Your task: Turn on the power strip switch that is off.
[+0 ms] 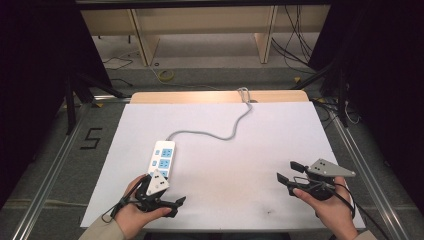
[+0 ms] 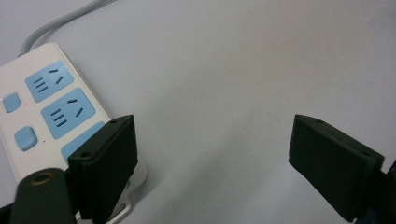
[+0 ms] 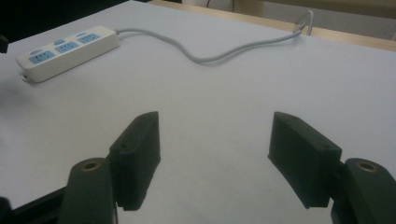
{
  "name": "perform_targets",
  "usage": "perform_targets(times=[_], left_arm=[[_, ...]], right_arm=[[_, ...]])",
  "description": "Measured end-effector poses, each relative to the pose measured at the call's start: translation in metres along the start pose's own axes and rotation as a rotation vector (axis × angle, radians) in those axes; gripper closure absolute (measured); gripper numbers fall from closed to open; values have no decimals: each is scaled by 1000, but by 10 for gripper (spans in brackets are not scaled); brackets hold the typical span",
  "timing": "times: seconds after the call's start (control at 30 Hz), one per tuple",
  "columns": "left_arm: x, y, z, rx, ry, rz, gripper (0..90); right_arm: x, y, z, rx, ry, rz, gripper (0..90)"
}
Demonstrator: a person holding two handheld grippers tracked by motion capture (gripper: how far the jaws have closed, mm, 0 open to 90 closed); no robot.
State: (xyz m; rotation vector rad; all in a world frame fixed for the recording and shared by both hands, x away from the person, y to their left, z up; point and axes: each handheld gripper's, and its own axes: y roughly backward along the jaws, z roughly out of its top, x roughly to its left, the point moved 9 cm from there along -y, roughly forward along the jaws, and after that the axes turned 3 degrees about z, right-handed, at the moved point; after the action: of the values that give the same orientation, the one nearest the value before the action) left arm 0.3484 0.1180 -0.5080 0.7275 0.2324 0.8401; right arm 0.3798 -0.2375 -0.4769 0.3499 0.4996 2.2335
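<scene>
resting near the table's [image 1: 280,130] left front, the white power strip [image 1: 163,156] lies ungrasped with its grey cord [image 1: 220,134] trailing back, the left gripper [image 2: 212,154] just beside it and the right gripper [image 3: 215,154] well apart, both wide open and empty, so work on it looks barely begun.

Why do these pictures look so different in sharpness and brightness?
High view: bright table, dark surroundings. Left gripper view: the power strip is sharp enough, with soft shadow beside the jaws. Right gripper view: dimmer and hazy, the near jaws soft, the grey cable blurred.
</scene>
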Motion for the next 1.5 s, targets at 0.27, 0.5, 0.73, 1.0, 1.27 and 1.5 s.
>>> perform_targets(times=[0.27, 0.5, 0.73, 1.0, 1.27, 1.5], left_arm=[[2, 2, 0, -3, 2, 9, 187], [18, 10, 5, -30, 38, 51, 356], [29, 15, 7, -37, 74, 95, 806], [28, 17, 6, -23, 59, 76, 896], [31, 16, 7, -7, 93, 86, 897], [36, 13, 12, -10, 108, 109, 897]], right_arm=[[0, 1, 0, -2, 2, -4, 341], [-1, 0, 0, 0, 1, -3, 341], [-1, -1, 0, 1, -1, -1, 341], [0, -1, -1, 3, -1, 0, 341], [-1, -1, -1, 5, -2, -2, 341], [-1, -2, -1, 5, -1, -2, 341]])
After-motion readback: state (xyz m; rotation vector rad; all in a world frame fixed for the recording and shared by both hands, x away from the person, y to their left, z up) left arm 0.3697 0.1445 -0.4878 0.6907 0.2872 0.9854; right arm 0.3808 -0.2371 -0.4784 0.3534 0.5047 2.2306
